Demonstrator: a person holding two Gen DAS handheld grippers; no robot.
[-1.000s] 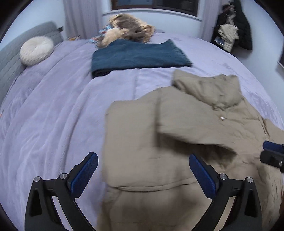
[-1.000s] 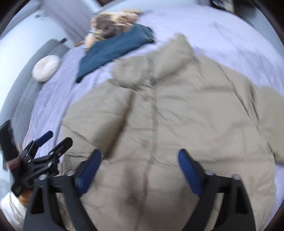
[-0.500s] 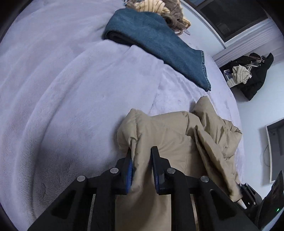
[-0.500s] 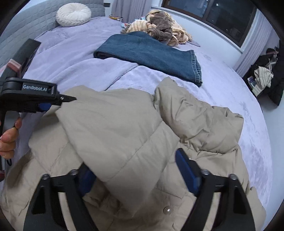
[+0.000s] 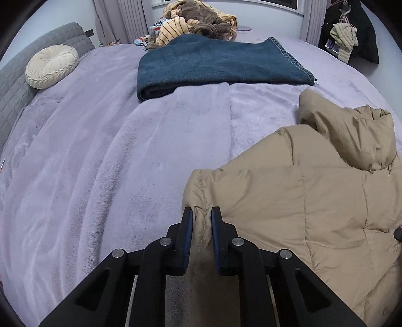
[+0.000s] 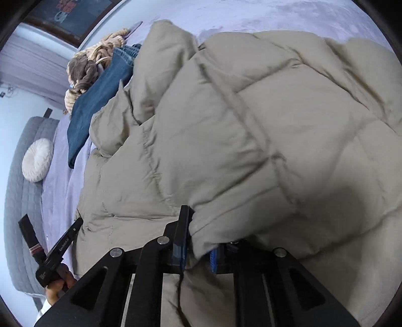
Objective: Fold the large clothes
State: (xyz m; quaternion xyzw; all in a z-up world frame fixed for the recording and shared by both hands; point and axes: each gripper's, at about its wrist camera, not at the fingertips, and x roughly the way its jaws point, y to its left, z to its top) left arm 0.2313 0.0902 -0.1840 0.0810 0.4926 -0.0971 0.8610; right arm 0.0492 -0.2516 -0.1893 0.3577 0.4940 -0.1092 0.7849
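A tan puffer jacket [image 5: 314, 201] lies spread across the lower right of the left wrist view, on a bed covered by a lavender blanket [image 5: 100, 163]. The left gripper [image 5: 202, 213] enters from the bottom centre of that frame, pointing up the bed, its two blue-padded fingers [image 5: 188, 234] pinched tight on a stitched edge of the jacket at the garment's left corner. In the right wrist view the jacket fills most of the frame, its quilted panels bulging over the tool; the right gripper [image 6: 198, 231] comes in from the bottom centre, clenched on a fold of the same jacket, with one finger hidden under the fabric. At the lower left of that view a bare hand [image 6: 59, 284] grips the handle of the left tool, which angles up toward the jacket's near edge. Folded blue jeans [image 5: 213, 65] lie across the upper centre of the left wrist view, well apart from the jacket, with a heap of striped and brown clothes [image 5: 198, 22] behind them. A round cream cushion [image 5: 51, 66] leans against the grey headboard [image 5: 12, 83] at the upper left.
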